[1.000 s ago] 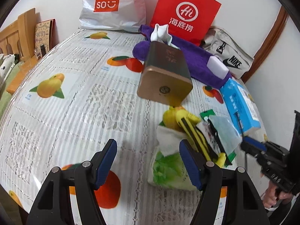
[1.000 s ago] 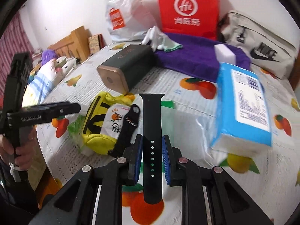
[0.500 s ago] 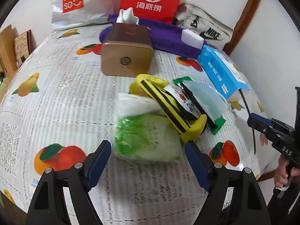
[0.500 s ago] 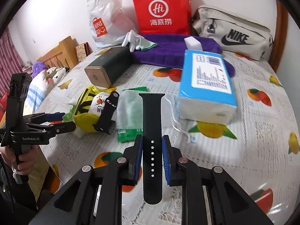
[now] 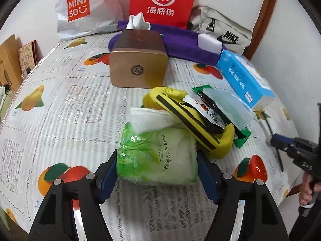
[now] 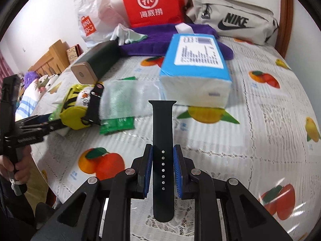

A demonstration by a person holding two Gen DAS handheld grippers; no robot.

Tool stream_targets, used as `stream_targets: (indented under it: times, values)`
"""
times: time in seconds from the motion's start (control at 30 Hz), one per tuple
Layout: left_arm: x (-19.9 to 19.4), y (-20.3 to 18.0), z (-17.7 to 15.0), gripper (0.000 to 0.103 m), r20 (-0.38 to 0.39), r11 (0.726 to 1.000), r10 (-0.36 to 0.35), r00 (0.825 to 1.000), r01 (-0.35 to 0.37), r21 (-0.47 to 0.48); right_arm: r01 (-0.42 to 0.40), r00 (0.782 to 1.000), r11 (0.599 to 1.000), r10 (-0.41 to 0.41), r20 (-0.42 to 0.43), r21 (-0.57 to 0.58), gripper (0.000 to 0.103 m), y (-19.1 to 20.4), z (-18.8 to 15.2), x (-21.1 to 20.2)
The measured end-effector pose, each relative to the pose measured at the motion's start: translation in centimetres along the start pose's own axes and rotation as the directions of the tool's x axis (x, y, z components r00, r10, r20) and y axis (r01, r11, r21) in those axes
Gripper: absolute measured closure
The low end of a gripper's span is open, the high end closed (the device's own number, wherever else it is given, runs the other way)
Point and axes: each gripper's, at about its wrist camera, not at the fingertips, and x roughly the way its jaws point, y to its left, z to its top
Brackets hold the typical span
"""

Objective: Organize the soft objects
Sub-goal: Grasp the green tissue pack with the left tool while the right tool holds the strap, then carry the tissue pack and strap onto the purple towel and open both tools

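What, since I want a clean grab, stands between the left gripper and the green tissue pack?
Nothing visible. The green tissue pack already lies between the left gripper's fingers, whose jaws have just been closing. Only the yellow pouch overlaps its far right corner.

Both wrist views look steeply down, close over table (image 5: 60, 104) (shared: tissue box (image 5: 138, 66)).

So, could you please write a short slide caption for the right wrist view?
Right gripper shut on a black watch strap above the fruit-print tablecloth.
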Motion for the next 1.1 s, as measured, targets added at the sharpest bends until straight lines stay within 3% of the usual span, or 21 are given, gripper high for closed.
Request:
stream_targets:
  times: [0.7,1.1]
  values:
    - [-4.2,2.3,0.6,0.034,0.081,0.994,-0.023,0.996,0.032,-0.108,0.028,0.999,0.999,-0.029,0.032,0.031,0.083,-0.9,-0.6,-1.8]
    - [-6.0,1.9,3.8,0.034,0.121,0.990,-0.026,0.992,0.042,-0.133,0.013,0.993,1.000,-0.016,0.120,0.028,0.083,-1.0,2.4,-5.7]
